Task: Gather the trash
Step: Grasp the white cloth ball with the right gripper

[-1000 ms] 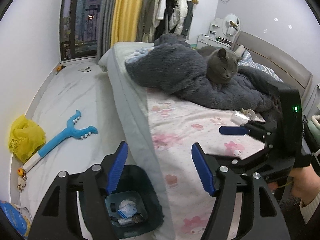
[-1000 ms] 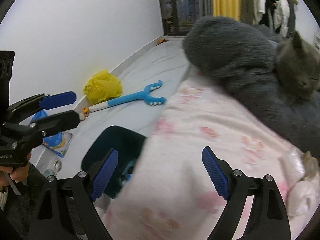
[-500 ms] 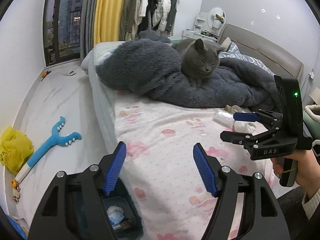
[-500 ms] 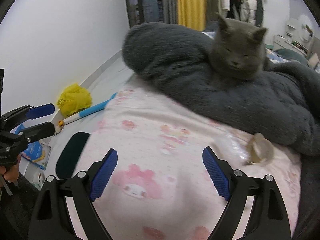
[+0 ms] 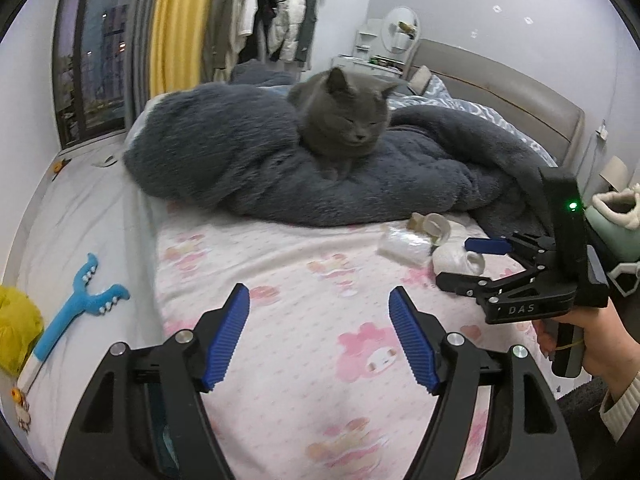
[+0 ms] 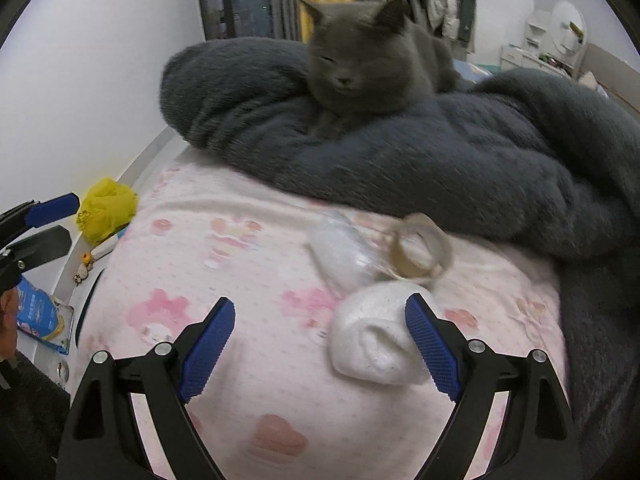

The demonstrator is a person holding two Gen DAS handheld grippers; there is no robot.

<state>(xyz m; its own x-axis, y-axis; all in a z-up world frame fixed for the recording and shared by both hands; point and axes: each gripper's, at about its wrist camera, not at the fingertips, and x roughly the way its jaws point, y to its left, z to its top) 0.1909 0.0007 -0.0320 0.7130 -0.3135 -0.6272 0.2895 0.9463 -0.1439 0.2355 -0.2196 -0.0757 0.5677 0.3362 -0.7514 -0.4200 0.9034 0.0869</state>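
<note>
Three bits of trash lie on the pink printed bed sheet (image 5: 304, 280): a white rolled wad (image 6: 376, 336), a clear plastic wrapper (image 6: 344, 252) and a tape roll (image 6: 420, 246). My right gripper (image 6: 320, 308) is open just above the sheet. The white wad lies close inside its right finger (image 6: 432, 344), and no pad presses on it. My left gripper (image 5: 318, 300) hovers over bare sheet with its jaws opening and nothing between them. From the left wrist view, the right gripper (image 5: 456, 262) reaches the white wad (image 5: 460, 258) beside the wrapper (image 5: 404, 246).
A grey cat (image 5: 344, 120) rests on a dark fluffy blanket (image 5: 240, 160) right behind the trash. On the floor to the left lie a yellow bag (image 5: 16, 328), a blue toy (image 5: 76, 316) and a blue packet (image 6: 38, 316). The headboard (image 5: 520, 92) stands at the right.
Both grippers have swung right from the teal bin by the bed's edge to over the sheet. The trash now lies close under the right gripper. The left jaws stand slightly wider.
</note>
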